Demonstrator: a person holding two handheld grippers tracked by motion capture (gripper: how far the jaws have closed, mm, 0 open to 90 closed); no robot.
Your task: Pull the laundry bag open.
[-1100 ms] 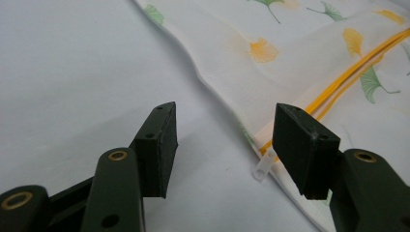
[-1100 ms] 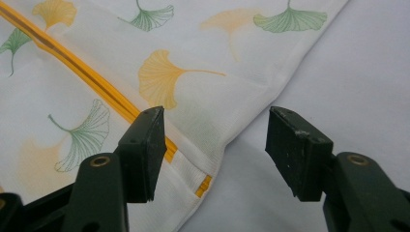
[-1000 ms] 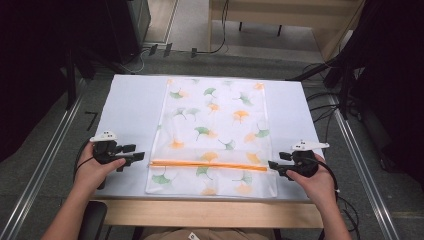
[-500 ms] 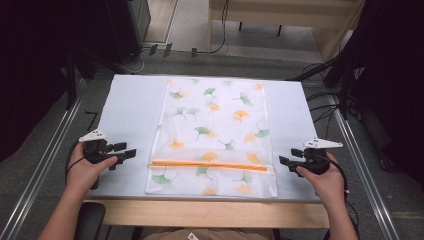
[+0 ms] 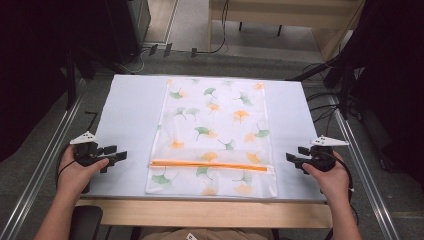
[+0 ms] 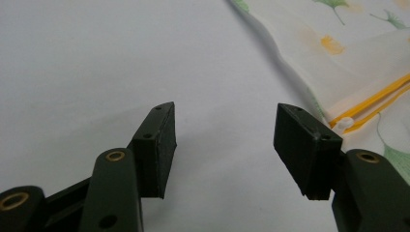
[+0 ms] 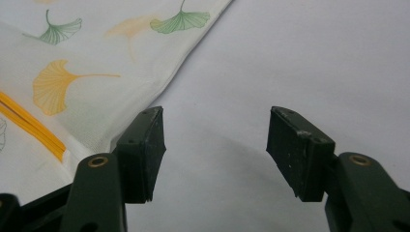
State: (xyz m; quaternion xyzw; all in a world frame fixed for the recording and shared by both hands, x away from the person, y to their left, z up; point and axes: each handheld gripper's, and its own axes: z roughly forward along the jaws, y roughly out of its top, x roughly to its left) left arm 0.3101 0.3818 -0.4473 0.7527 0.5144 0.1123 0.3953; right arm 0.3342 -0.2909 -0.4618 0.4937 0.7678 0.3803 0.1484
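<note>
Now both grippers have drawn outward from the ginkgo-print zipper bag (image 5: 212,137), left gripper (image 5: 114,156) and right gripper (image 5: 292,160) jaws apart and empty, suggesting the bag lies finished on the counter (image 5: 125,107).

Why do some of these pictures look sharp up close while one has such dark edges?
High view: the table is evenly lit, the surroundings fall to near black, and the leaf-print bag looks slightly soft. Left gripper view: the left hand-held gripper is crisp, the bag beyond blurs. Right gripper view: the right hand-held gripper casts soft shadows; no glare.
</note>
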